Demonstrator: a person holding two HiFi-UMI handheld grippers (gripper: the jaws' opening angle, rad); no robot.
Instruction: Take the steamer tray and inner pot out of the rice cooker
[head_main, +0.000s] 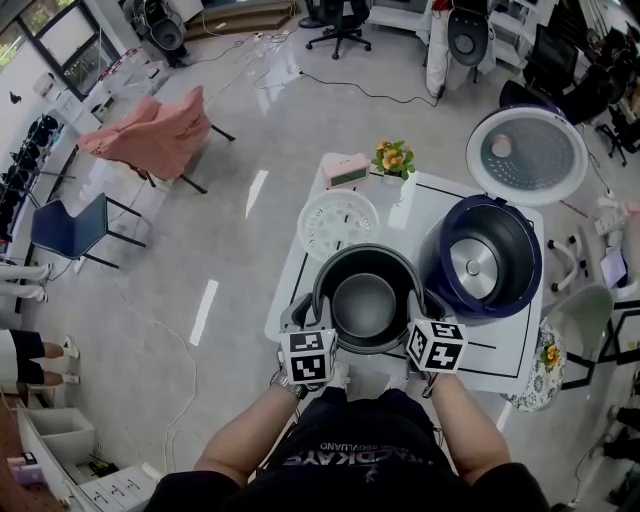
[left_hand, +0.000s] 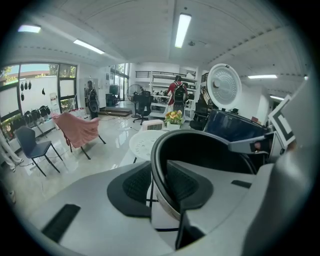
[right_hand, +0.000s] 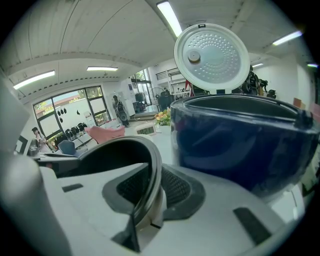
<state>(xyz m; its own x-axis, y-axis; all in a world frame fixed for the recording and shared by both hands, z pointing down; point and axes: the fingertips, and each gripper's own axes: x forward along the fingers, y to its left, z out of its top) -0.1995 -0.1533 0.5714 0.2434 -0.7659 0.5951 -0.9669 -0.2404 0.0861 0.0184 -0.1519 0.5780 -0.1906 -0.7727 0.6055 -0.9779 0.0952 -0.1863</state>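
Can't really see the underside of the dark round metal inner pot (head_main: 367, 300) from here. Its own wall and both tools cover it, so no idea if it's sitting on the white table (head_main: 415, 205) or just off it. The near table edge is cut off behind the person's arms, and their hands are tucked under the marker cubes.

The pot is upright with its mouth facing straight up. It's round, so the only axis worth mentioning runs vertical. It's at the front of the table, right in front of the person. The white perforated round steamer tray (head_main: 338, 222) lies flat just behind it to the left, and the navy blue rice cooker (head_main: 527, 270) is just to its right with nothing in its well and its round grey lid (head_main: 527, 155) flipped open.

The left gripper (head_main: 316, 318) is pinched onto the pot's left rim. In the left gripper view the rim runs right between the ribbed black pads, one pad inside the pot and one outside. The right gripper (head_main: 420, 316) has the opposite rim clamped the same way, so the pot sits squarely between the two tools.
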